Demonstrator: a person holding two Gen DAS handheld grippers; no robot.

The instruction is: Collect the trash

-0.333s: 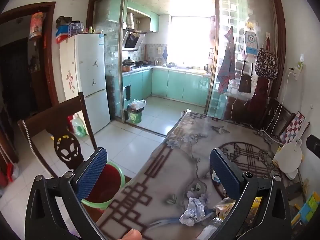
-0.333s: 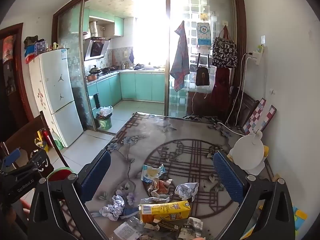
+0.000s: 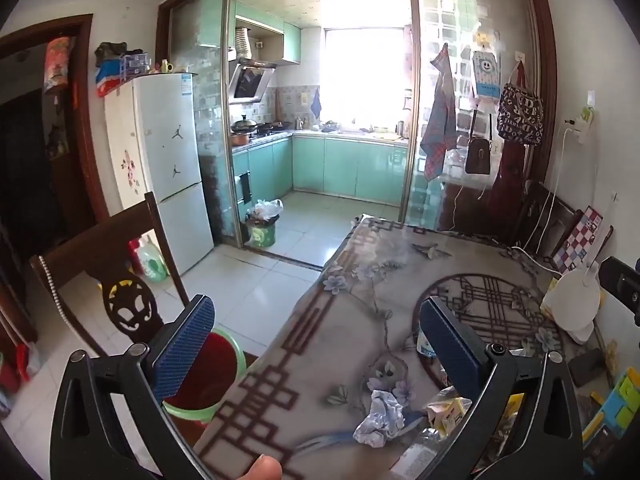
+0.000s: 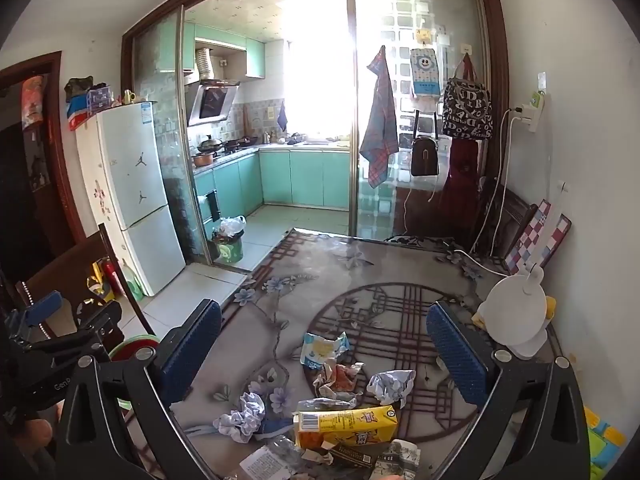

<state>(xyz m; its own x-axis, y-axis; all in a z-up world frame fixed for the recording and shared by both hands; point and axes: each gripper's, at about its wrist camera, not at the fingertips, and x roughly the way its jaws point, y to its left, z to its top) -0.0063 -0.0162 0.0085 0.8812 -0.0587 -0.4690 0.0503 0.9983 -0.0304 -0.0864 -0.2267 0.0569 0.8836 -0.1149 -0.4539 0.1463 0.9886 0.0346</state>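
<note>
both hand-held grippers hang spread wide above a littered desk, nothing between their blue pads; the left hand-held gripper (image 3: 316,340) sits over the desk's near left edge, one pad (image 3: 182,350) out past the edge above a red bin (image 3: 208,380) with a green rim that stands on the floor just beside the desk, the other pad over the patterned cover. the right hand-held gripper (image 4: 326,346) tilts down toward the trash, which lies in a loose cluster at the near end of the desk (image 4: 360,264): a yellow carton (image 4: 346,424) on its side, a crumpled white paper (image 4: 242,416) to its left, a second paper ball (image 4: 390,384) behind it, a blue and white wrapper (image 4: 322,348) farther in, a reddish scrunched wrapper (image 4: 338,378) between them, and clear plastic and printed scraps at the very front edge. in the left view the same white paper (image 3: 380,418) lies near the right pad, with yellow packaging beside it. a white lamp (image 4: 516,312) stands at the desk's right side near the wall, well apart from the trash. a dark wooden chair (image 3: 104,280) stands left of the desk, close to the bin. beyond, a white fridge (image 4: 132,196) and a teal kitchen, where a small green bin (image 4: 228,246) with a bag stands on the tiled floor. a fingertip (image 3: 262,468) shows at the bottom of the left view
</note>
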